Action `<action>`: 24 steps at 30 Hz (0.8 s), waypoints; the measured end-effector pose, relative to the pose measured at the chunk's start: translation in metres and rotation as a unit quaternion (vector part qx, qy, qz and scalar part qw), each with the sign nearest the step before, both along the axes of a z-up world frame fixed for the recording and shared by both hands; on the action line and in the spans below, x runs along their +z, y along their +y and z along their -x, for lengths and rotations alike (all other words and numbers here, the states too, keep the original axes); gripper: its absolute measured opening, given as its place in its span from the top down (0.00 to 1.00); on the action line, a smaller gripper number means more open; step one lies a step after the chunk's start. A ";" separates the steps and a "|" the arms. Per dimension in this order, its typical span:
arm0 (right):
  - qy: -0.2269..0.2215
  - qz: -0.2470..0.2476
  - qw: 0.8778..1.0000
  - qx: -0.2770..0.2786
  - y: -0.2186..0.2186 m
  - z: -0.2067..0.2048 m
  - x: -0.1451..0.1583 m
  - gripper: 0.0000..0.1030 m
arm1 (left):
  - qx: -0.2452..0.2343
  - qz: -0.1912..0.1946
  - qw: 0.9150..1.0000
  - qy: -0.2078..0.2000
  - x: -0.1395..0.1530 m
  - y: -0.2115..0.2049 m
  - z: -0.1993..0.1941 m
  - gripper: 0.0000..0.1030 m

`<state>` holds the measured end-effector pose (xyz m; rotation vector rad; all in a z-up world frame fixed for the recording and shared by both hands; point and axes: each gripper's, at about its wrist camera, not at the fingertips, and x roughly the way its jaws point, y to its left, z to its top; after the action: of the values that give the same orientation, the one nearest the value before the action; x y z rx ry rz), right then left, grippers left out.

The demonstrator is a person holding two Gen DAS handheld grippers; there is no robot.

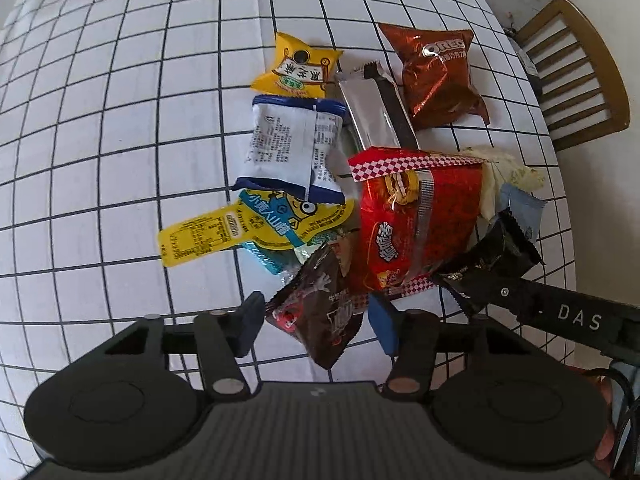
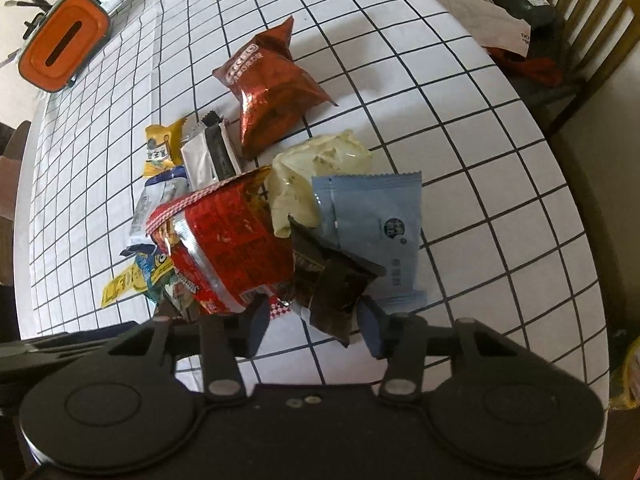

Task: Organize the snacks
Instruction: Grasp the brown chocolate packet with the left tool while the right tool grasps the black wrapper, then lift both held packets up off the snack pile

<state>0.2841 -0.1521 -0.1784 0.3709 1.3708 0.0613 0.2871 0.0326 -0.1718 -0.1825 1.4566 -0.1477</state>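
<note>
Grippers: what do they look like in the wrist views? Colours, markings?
Both alike: matte black bodies with a ribbed centre panel, two round black discs either side, black linkage arms with silver pivot pins, dark blue pads on the fingers. The left gripper view shows the right gripper arm with white "DAS" lettering. No cables or sleeves clearly visible.

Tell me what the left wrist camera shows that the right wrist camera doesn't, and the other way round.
Only the left wrist view shows the dark brown packet between the left tool's pads, and the full yellow cartoon packet. Only the right wrist view shows the orange-lidded box at the table's far corner and the whole light blue packet. Both show the gridded tablecloth, the Oreo bag, the red checkered-edge bag, the silver packet and the black packet at the right tool.
</note>
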 end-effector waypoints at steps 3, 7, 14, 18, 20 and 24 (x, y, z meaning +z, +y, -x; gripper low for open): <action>0.001 -0.004 1.000 -0.004 -0.001 0.000 -0.003 0.62 | -0.001 0.010 1.000 0.007 -0.005 0.001 -0.002 0.53; -0.002 -0.007 1.000 -0.005 -0.001 0.002 -0.005 0.67 | -0.001 0.017 1.000 0.011 -0.009 0.001 -0.003 0.62; -0.012 -0.020 1.000 -0.007 -0.004 0.004 -0.005 0.74 | 0.006 0.026 1.000 0.006 -0.009 0.005 -0.001 0.68; -0.029 -0.019 0.999 -0.001 -0.004 0.007 0.000 0.76 | 0.010 0.029 1.000 0.003 -0.007 0.007 0.001 0.69; -0.033 -0.021 0.999 0.001 -0.005 0.008 0.002 0.76 | 0.012 0.033 0.999 -0.001 -0.006 0.008 0.003 0.72; -0.042 -0.026 0.999 0.003 -0.008 0.012 0.008 0.77 | 0.014 0.041 0.999 -0.008 -0.002 0.011 0.004 0.77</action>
<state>0.2720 -0.1602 -0.1704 0.4044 1.2892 0.1170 0.2829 0.0432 -0.1737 -0.2680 1.4332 -0.1871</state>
